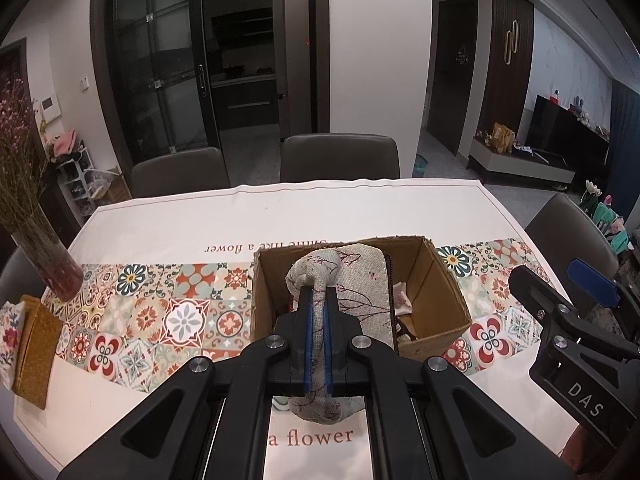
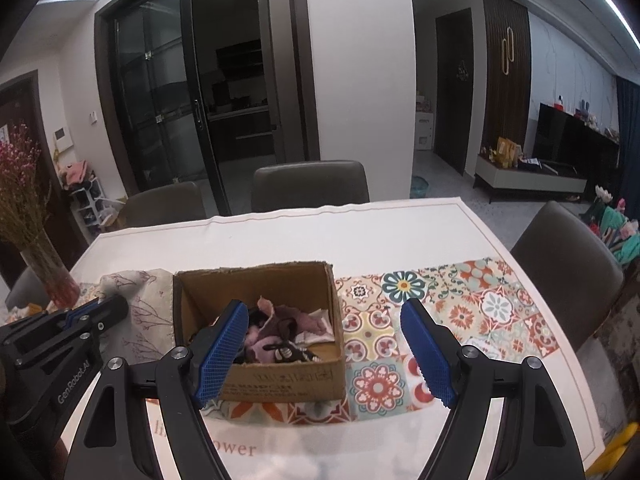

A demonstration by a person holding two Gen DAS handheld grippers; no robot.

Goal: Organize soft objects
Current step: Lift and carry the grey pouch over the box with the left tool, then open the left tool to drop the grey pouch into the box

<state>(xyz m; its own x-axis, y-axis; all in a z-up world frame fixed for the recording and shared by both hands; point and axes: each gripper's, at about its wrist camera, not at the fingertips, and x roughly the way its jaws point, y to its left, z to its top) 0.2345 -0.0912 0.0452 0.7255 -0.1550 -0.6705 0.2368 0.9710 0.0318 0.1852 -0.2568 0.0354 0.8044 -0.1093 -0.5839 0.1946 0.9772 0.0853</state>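
My left gripper (image 1: 317, 300) is shut on a beige linen pouch (image 1: 352, 280) printed with red branches. The pouch hangs over the left half of an open cardboard box (image 1: 440, 276) on the table. In the right wrist view the pouch (image 2: 140, 300) drapes just left of the box (image 2: 280, 376), with the left gripper (image 2: 96, 312) on it. The box holds pink and dark soft items (image 2: 280, 332). My right gripper (image 2: 328, 344) is open and empty, its left finger over the box's near left corner.
A glass vase of dried flowers (image 1: 48, 256) stands at the table's left edge. A brown cork mat and floral cloth (image 1: 32, 344) lie near it. Dark chairs (image 1: 340, 156) line the far side, and another (image 2: 568, 272) is on the right.
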